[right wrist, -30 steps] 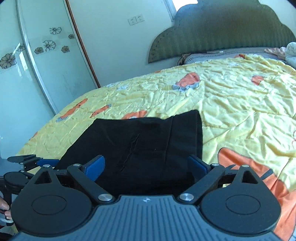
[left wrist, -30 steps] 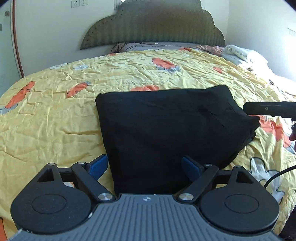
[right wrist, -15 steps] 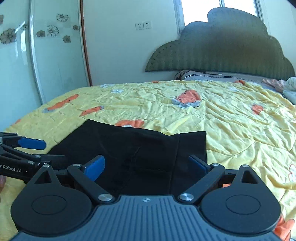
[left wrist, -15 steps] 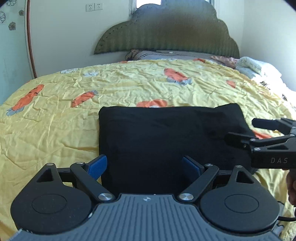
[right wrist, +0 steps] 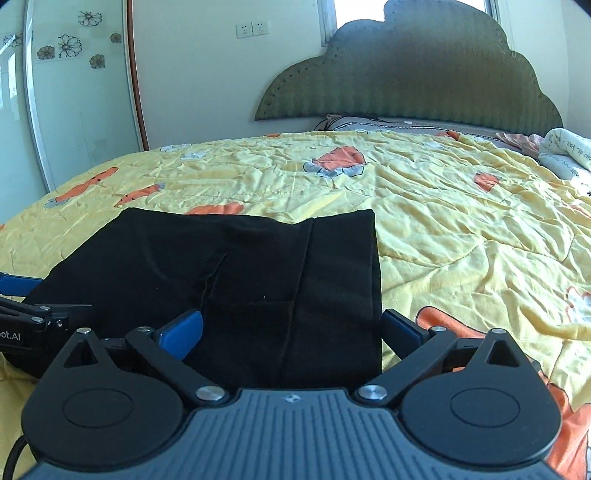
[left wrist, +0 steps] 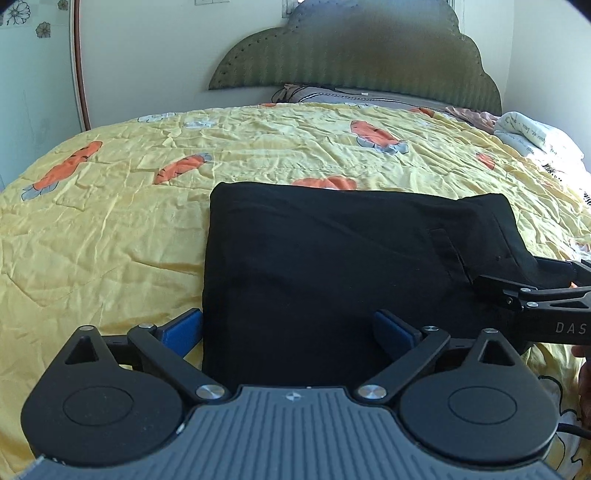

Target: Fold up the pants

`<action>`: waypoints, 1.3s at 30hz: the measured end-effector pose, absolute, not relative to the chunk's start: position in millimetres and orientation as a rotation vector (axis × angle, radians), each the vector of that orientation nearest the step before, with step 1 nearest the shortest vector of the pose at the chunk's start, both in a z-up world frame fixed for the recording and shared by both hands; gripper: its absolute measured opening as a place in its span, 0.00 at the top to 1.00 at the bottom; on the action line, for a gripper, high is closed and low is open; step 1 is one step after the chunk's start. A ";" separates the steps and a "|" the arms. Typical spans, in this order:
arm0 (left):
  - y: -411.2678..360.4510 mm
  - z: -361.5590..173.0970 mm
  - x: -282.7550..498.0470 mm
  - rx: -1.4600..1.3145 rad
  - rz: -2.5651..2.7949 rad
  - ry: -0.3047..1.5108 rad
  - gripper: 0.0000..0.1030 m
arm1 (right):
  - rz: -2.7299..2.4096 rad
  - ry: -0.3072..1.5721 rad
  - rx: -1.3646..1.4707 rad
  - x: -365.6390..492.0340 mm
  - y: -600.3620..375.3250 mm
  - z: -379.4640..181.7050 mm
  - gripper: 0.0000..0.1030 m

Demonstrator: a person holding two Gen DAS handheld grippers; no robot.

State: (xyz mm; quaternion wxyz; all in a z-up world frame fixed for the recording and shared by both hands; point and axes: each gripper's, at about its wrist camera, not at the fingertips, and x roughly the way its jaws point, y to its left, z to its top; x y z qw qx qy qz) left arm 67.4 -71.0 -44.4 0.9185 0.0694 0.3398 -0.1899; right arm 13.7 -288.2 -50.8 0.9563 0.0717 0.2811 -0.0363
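both grippers (left wrist: 288,328) (right wrist: 291,328) spread over folded pants (left wrist: 332,266); wall sockets (right wrist: 252,29) only in r view.

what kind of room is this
Most likely a bedroom: a bed with a yellow carrot-print quilt, a scalloped green padded headboard against the wall, and pillows at the far end. The black pants lie folded on the quilt.

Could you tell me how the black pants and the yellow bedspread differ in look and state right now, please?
The pants are plain black; the bedspread is yellow with orange carrot prints. The pants lie folded into a compact, fairly smooth rectangle; the bedspread is spread wide and heavily wrinkled. The pants sit between the open left claw and right claw; the bedspread lies beneath. Both are soft fabric on the bed.
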 end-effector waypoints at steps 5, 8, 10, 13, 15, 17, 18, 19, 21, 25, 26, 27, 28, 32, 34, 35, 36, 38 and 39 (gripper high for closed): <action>-70.4 -47.7 69.2 0.130 -0.388 0.701 0.00 | -0.068 0.575 0.162 14.6 -289.4 -51.7 0.00; -69.9 -48.6 70.9 0.121 -0.391 0.705 0.00 | -0.061 0.580 0.178 15.4 -291.8 -52.0 0.00; -68.9 -49.1 72.7 0.112 -0.393 0.711 0.00 | -0.053 0.585 0.197 16.1 -293.9 -52.6 0.00; -67.8 -50.0 75.2 0.097 -0.393 0.721 0.00 | -0.041 0.592 0.223 17.3 -297.5 -53.6 0.00; -67.4 -50.5 75.8 0.092 -0.392 0.723 0.00 | -0.036 0.595 0.234 17.4 -298.8 -54.2 0.00; -67.3 -50.6 76.0 0.093 -0.392 0.722 0.00 | -0.033 0.596 0.240 18.0 -299.6 -54.6 0.00; -67.7 -50.6 75.6 0.095 -0.391 0.721 0.00 | -0.031 0.597 0.243 18.2 -300.1 -55.0 0.00; -67.7 -50.8 75.4 0.096 -0.390 0.719 0.00 | -0.029 0.598 0.247 18.5 -300.7 -55.2 0.00; -67.7 -51.0 75.5 0.096 -0.390 0.718 0.00 | -0.027 0.599 0.254 18.5 -301.6 -55.9 0.00; -67.6 -51.1 75.7 0.096 -0.390 0.718 0.00 | -0.024 0.600 0.266 18.9 -302.8 -56.6 0.00; -67.7 -51.1 75.8 0.096 -0.390 0.718 0.00 | -0.024 0.600 0.268 18.9 -302.9 -56.6 0.00; -67.6 -51.0 75.8 0.096 -0.391 0.719 0.00 | -0.024 0.601 0.270 18.9 -303.0 -56.7 0.00; -67.6 -50.9 75.8 0.096 -0.393 0.721 0.00 | -0.023 0.601 0.272 19.0 -303.3 -56.8 0.00; -59.5 -46.1 88.9 0.078 -0.461 0.760 0.00 | -0.002 0.603 0.286 19.3 -307.5 -55.6 0.00; -48.5 -44.1 102.7 0.016 -0.498 0.799 0.01 | 0.038 0.616 0.294 22.3 -313.8 -53.9 0.00; -43.3 -43.5 109.6 -0.016 -0.518 0.815 0.01 | 0.058 0.621 0.295 24.3 -317.8 -52.5 0.00; -39.5 -42.5 115.4 -0.041 -0.539 0.829 0.01 | 0.079 0.627 0.297 26.3 -321.2 -51.2 0.00; -33.7 -40.9 128.9 -0.081 -0.587 0.862 0.01 | 0.123 0.638 0.304 31.6 -328.9 -49.3 0.00; -32.0 -41.1 134.6 -0.100 -0.613 0.875 0.01 | 0.153 0.644 0.313 35.3 -333.2 -49.4 0.00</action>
